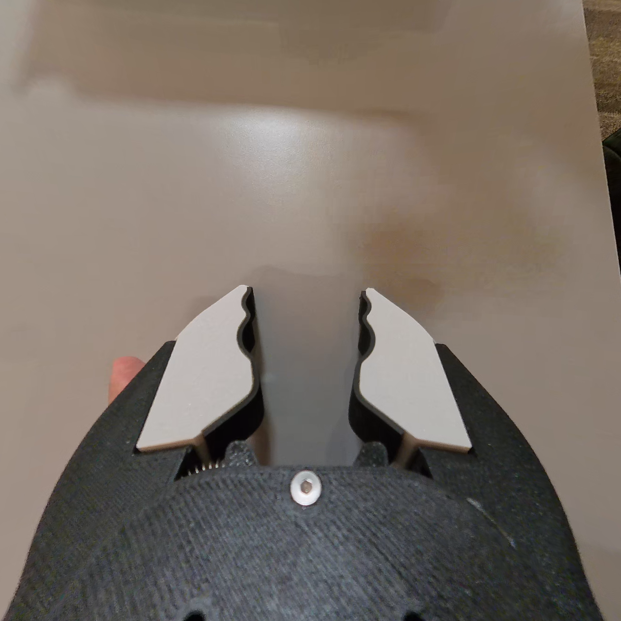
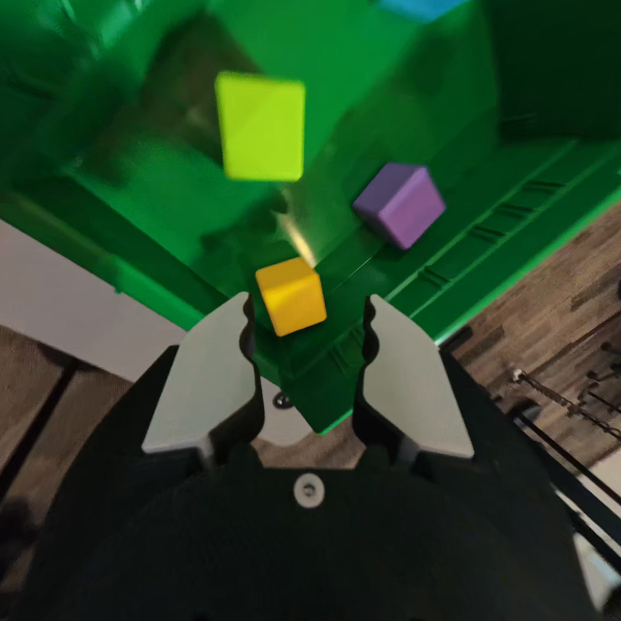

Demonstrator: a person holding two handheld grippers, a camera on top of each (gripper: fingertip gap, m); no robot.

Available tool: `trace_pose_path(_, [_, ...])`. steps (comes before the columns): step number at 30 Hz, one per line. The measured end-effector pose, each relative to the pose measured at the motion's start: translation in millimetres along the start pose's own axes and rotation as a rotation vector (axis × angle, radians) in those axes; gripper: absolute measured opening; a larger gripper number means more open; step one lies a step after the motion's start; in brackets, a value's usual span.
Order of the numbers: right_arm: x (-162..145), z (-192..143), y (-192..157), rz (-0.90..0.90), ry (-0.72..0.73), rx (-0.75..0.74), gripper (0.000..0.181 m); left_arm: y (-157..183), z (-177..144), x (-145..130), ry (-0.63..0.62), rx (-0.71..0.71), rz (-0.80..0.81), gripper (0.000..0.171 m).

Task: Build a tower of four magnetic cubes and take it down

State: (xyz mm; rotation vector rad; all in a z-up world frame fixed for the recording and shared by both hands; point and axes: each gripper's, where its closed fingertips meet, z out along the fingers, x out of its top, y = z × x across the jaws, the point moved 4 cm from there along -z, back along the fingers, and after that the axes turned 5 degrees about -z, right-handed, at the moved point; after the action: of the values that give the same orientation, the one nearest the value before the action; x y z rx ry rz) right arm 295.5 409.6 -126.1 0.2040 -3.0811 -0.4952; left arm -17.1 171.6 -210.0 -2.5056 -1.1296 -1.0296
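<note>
In the right wrist view my right gripper [image 2: 307, 297] is open and empty above the near corner of a green bin [image 2: 437, 279]. A yellow cube [image 2: 290, 295] lies in that corner, just beyond the fingertips and nearer the left one. A purple cube [image 2: 400, 205] lies farther right in the bin. A lime-green block [image 2: 262, 126] is farther back and blurred. In the left wrist view my left gripper [image 1: 306, 290] is open and empty over a bare beige tabletop [image 1: 235, 168]. A fingertip of the holding hand [image 1: 122, 376] shows at its left.
A blue thing [image 2: 416, 6] shows at the top edge beyond the bin. The bin sits at a white table's corner [image 2: 67, 295]. Brown patterned floor [image 2: 537, 302] lies right and below. The table's right edge [image 1: 601, 168] and floor show in the left wrist view. My hands' fingertips stand some 40 cm from each other. From the right gripper's tips to the yellow cube [image 2: 290, 295] is close to 4 cm. Between my right fingertips and the lime-green block [image 2: 262, 126] there is roughly 9 cm.
</note>
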Motion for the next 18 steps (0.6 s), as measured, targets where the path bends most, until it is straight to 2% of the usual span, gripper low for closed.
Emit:
trace_pose_path(5, [-1,-48,38,0.272,0.389,-0.225,0.070,0,0,0,0.000,0.001,0.001,0.062])
trace_pose_path(8, [-26,-73,65,0.532,0.611,-0.396,0.061,0,0,0,0.000,0.002,0.002,0.062])
trace_pose_path(9, [-37,-80,71,0.620,0.683,-0.431,0.064,0,0,0,-0.001,0.003,0.003,0.062])
trace_pose_path(12, [-63,-95,78,0.846,0.897,-0.429,0.074,0,1,0,-0.002,0.011,0.009,0.062])
trace_pose_path(14, [-75,-96,79,0.918,0.959,-0.411,0.079,0,1,0,-0.003,0.018,0.014,0.063])
trace_pose_path(18, [-81,-67,75,0.918,0.832,-0.271,0.069,0,1,0,-0.003,0.029,0.011,0.063])
